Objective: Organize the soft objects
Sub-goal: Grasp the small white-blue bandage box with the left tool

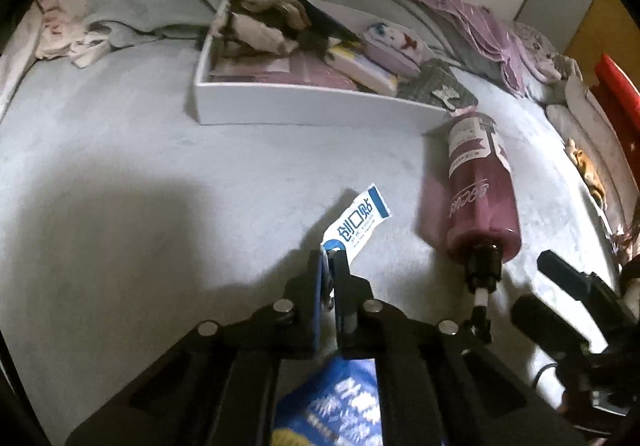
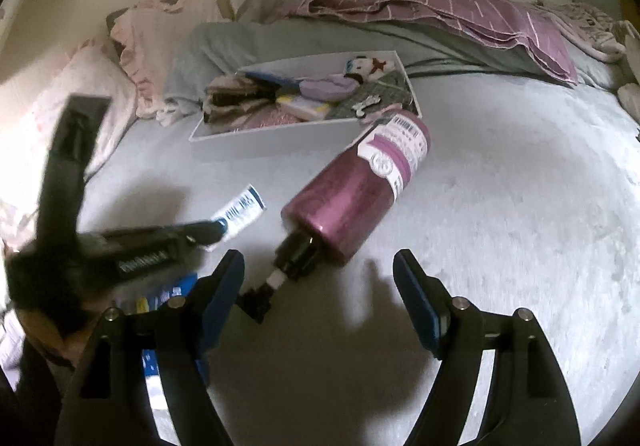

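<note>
My left gripper (image 1: pixel 329 260) is shut on a small white and blue packet (image 1: pixel 357 222), held a little above the grey bed cover; the packet also shows in the right wrist view (image 2: pixel 239 215). A purple pump bottle (image 1: pixel 480 202) lies on its side to the right, also in the right wrist view (image 2: pixel 352 190). My right gripper (image 2: pixel 319 270) is open and empty, just in front of the bottle's black pump (image 2: pixel 280 274). A white box (image 1: pixel 312 108) with socks, pouches and cloths stands further back on the bed, also in the right wrist view (image 2: pixel 276 132).
A folded purple blanket (image 2: pixel 480 22) and grey duvet (image 2: pixel 304 42) lie along the back of the bed. Pink pillows (image 2: pixel 132 46) lie at the left. A blue package (image 1: pixel 336 398) lies under my left gripper. A red object (image 1: pixel 616 86) stands at the bed's right edge.
</note>
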A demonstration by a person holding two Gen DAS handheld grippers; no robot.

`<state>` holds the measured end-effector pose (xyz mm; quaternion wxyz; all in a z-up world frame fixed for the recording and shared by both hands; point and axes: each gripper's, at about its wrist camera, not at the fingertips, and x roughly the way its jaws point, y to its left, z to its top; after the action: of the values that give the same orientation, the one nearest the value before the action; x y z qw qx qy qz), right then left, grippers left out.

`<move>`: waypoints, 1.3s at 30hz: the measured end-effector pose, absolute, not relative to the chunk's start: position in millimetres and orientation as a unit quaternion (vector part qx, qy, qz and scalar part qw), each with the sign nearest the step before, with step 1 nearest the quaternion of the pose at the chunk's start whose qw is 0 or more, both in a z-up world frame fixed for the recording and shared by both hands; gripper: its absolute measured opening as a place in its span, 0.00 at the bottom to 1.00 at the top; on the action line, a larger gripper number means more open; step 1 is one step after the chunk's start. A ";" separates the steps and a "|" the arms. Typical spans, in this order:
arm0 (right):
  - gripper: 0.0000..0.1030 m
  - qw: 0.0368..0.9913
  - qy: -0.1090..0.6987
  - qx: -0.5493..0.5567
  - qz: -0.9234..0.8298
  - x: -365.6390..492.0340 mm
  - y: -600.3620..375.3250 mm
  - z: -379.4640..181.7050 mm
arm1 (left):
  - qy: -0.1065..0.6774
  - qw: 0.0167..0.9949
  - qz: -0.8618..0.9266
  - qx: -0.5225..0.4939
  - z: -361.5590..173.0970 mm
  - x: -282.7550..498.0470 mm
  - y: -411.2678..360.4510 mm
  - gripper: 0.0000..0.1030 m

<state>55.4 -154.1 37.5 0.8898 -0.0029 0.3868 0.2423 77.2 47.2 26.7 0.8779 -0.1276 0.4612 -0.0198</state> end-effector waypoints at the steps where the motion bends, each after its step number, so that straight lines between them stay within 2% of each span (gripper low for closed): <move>1: 0.78 0.888 0.387 -0.004 0.247 53.5 -154.0 36.9 | 0.459 0.879 -0.019 -0.129 28.7 74.1 48.6 0.02; 9: 0.79 0.876 0.389 -0.020 0.286 39.9 -146.2 33.0 | 0.440 0.888 -0.001 -0.136 41.3 26.7 67.8 0.01; 17: 0.79 0.858 0.426 -0.014 0.286 29.9 -141.3 29.1 | 0.421 0.892 -0.002 -0.162 44.6 -22.9 78.1 0.01; 22: 0.75 0.847 0.406 -0.054 0.340 6.9 -126.2 33.8 | 0.433 0.889 0.044 -0.140 36.9 -43.6 72.4 0.01; 24: 0.74 0.842 0.400 -0.062 0.356 -0.1 -120.5 33.9 | 0.436 0.887 0.054 -0.141 32.8 -47.4 72.1 0.01; 27: 0.64 0.828 0.403 -0.078 0.382 -9.4 -110.1 31.9 | 0.441 0.881 0.066 -0.157 22.1 -47.6 77.0 0.01; 31: 0.64 0.799 0.405 -0.108 0.432 -22.9 -93.5 26.1 | 0.436 0.880 0.067 -0.174 14.8 -45.5 81.1 0.01; 39: 0.65 0.797 0.412 -0.176 0.405 -33.6 -72.2 5.6 | 0.437 0.881 0.071 -0.168 12.9 -41.3 80.8 0.01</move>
<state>-33.6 -72.2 5.6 0.7971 -0.1764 0.4121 0.4047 -41.3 80.8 12.9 0.8806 -0.1677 0.4375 0.0705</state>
